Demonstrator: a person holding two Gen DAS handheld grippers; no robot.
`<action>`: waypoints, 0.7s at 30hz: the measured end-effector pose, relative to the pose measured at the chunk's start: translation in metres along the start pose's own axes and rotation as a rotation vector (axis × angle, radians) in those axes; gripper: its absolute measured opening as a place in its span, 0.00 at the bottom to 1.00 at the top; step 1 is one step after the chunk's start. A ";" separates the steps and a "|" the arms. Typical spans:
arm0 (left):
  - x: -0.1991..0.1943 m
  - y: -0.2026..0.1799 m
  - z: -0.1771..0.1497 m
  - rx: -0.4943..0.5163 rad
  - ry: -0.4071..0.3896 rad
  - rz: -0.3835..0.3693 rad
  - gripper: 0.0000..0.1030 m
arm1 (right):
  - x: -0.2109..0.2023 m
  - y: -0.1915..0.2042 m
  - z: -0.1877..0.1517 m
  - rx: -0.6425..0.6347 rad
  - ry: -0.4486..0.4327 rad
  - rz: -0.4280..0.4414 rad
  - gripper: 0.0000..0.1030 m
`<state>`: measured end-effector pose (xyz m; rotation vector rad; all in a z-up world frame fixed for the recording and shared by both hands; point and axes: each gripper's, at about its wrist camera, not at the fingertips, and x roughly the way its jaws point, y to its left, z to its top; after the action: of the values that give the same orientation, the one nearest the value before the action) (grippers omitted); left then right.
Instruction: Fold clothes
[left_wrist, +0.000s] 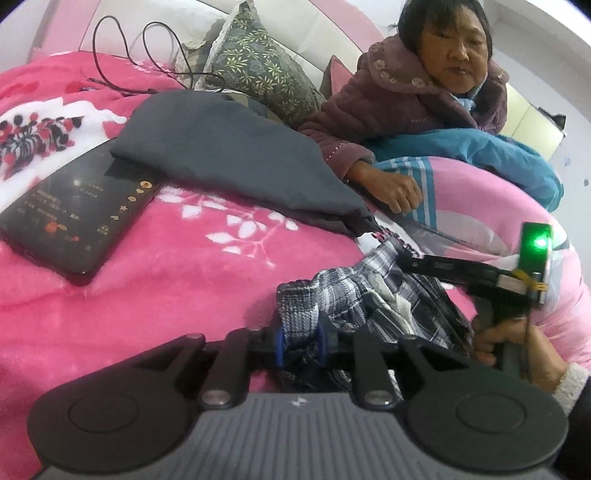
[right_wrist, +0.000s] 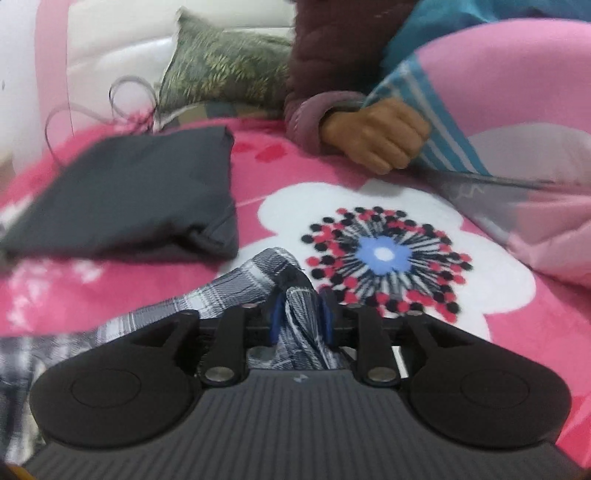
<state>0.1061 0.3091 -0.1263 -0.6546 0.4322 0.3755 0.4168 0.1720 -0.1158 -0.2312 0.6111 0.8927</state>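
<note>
Plaid garment (left_wrist: 354, 295), soft, light, bunches easily; left gripper (left_wrist: 300, 345) and right gripper (right_wrist: 302, 314) fingers both clamped on its bunched edges.

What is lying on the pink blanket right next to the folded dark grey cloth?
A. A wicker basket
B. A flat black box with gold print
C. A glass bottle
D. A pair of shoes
B. In the left wrist view a flat black box with gold print lies on the pink blanket, its far corner tucked under the folded dark grey cloth.
</note>
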 end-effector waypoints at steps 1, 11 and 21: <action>0.000 0.002 0.000 -0.010 -0.002 -0.008 0.22 | -0.008 -0.006 0.001 0.035 -0.004 -0.003 0.43; -0.021 0.009 0.001 -0.062 -0.130 -0.006 0.69 | -0.137 -0.062 -0.031 0.485 -0.074 0.053 0.59; -0.067 -0.016 0.000 0.062 -0.286 0.003 0.69 | -0.288 -0.048 -0.099 0.570 -0.109 -0.068 0.59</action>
<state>0.0565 0.2842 -0.0856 -0.5298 0.1719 0.4492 0.2791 -0.0901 -0.0301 0.3064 0.7255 0.6299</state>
